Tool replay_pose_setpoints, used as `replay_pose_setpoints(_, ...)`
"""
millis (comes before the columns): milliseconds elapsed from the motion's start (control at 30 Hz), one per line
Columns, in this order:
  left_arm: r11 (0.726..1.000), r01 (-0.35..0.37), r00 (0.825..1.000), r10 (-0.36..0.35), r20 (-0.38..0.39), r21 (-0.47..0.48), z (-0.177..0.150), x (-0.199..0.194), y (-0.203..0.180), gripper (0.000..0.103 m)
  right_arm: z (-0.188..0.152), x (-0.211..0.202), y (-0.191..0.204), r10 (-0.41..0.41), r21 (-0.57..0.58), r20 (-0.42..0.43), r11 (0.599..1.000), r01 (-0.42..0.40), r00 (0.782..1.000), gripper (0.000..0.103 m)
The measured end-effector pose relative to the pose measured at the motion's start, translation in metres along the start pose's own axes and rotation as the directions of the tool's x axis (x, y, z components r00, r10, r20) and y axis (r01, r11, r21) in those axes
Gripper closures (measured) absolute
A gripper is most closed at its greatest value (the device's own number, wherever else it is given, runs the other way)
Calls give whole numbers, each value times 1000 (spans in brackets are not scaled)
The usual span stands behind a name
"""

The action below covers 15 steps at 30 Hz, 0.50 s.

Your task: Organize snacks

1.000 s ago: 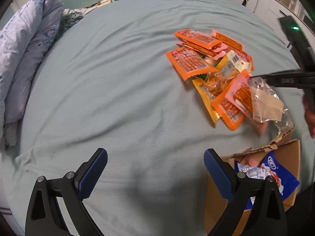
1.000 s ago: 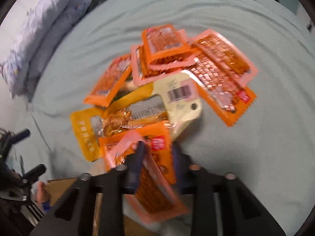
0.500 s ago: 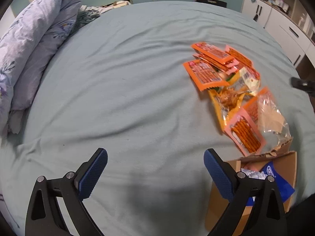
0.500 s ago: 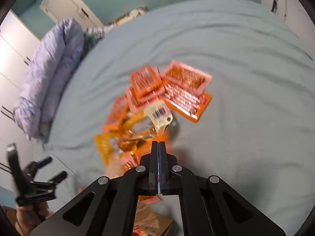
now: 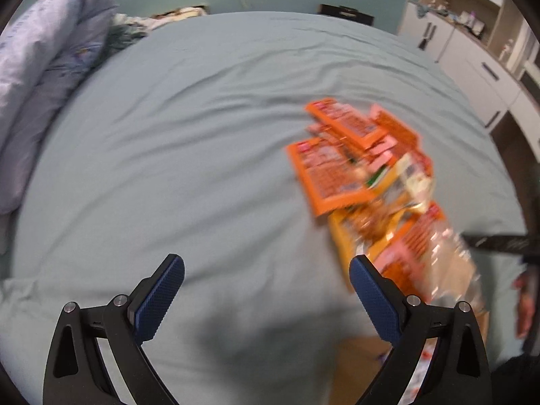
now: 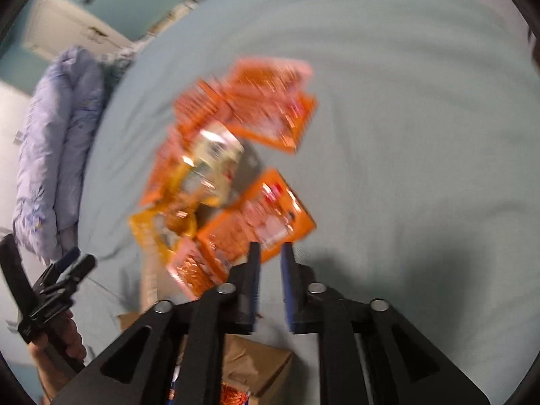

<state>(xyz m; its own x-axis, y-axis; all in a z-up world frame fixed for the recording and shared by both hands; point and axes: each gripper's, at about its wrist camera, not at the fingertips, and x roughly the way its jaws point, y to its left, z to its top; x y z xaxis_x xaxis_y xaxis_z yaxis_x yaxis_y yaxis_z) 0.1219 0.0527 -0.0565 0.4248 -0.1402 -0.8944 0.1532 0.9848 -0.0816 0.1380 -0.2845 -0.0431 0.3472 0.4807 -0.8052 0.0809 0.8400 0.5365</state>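
Both wrist views downward, sharing snack pile

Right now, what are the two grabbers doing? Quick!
Left gripper: jaws wide open, holding nothing.
Right gripper: jaws opening, narrow gap, nothing between them.

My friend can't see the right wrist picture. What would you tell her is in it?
The right claw, opening with nothing between its fingers, hangs over a blurry pile of orange snack packets on a pale green bedsheet. A cardboard box sits below it, and the left claw shows at far left.

A home bedroom. A bed with a pale green sheet fills the scene (rumpled quilt far left). White cabinets stand far right.
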Motion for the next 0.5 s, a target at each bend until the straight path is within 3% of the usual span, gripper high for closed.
replay_pose_setpoints(100, 999, 33, 999, -33, 3, 43, 21, 14, -13, 3, 7, 27, -11, 62, 64, -112, 996, -55, 992, 81)
replay_pose_setpoints(200, 997, 40, 999, -39, -18, 67, 43, 35, -23, 2, 15, 45, -13, 119, 109, -145, 989, -103, 982, 79)
replay_pose_setpoints(300, 998, 32, 995, -27, -94, 55, 65, 71, -28, 1, 27, 54, -16, 214, 163, -129, 968, -192, 968, 58)
replay_pose_setpoints(367, 998, -10, 991, 17, -131, 55, 73, 90, -30, 1, 33, 60, -22, 308, 239, -115, 931, -275, 944, 30)
replay_pose_setpoints(433, 998, -35, 986, 42, -164, 46, 80, 110, -31, 1, 35, 66, -27, 368, 300, -97, 897, -326, 925, 17)
replay_pose_setpoints(500, 1000, 10, 983, -12, -184, -10, 85, 122, -28, 0, 39, 66, -29, 377, 309, -110, 892, -329, 920, 17)
